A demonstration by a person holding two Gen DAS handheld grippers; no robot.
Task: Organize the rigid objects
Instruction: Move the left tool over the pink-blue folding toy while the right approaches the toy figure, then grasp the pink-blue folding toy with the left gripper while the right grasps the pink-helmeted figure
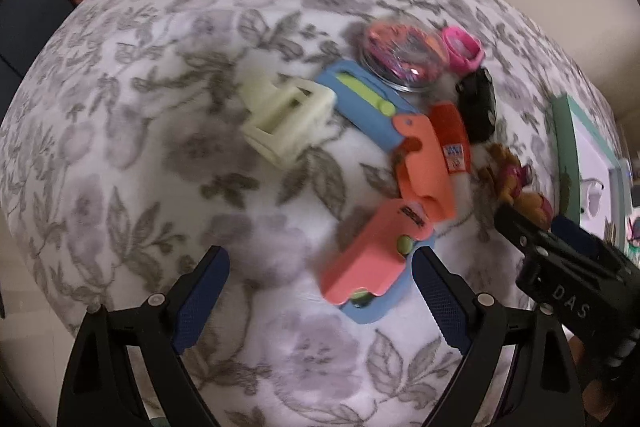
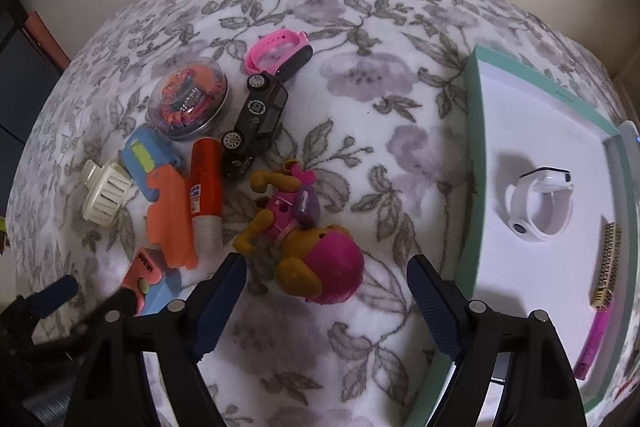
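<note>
Nearest the right gripper (image 2: 322,291), between its wide-open, empty fingers, lies a toy dog figure (image 2: 304,227) on the floral bedspread (image 2: 360,75): tan body, pink outfit and pink helmeted head. Its long axis runs diagonally, head pointing near-right toward the camera, legs far-left. Just left of it an orange-red tube (image 2: 206,187) lies lengthwise near-to-far, beside an orange plastic piece (image 2: 170,215) and a blue toy with a green slider (image 2: 146,155). Farther off sit a black toy car (image 2: 260,115), a clear round tub (image 2: 188,99) and a pink watch (image 2: 280,51). A cream ribbed part (image 2: 102,193) lies at far left. To the right, well apart, a green-rimmed white tray (image 2: 472,131) holds a white watch (image 2: 536,203). The left gripper (image 1: 320,291) hovers open and empty, its right finger touching a pink-and-blue toy (image 1: 372,259).
</note>
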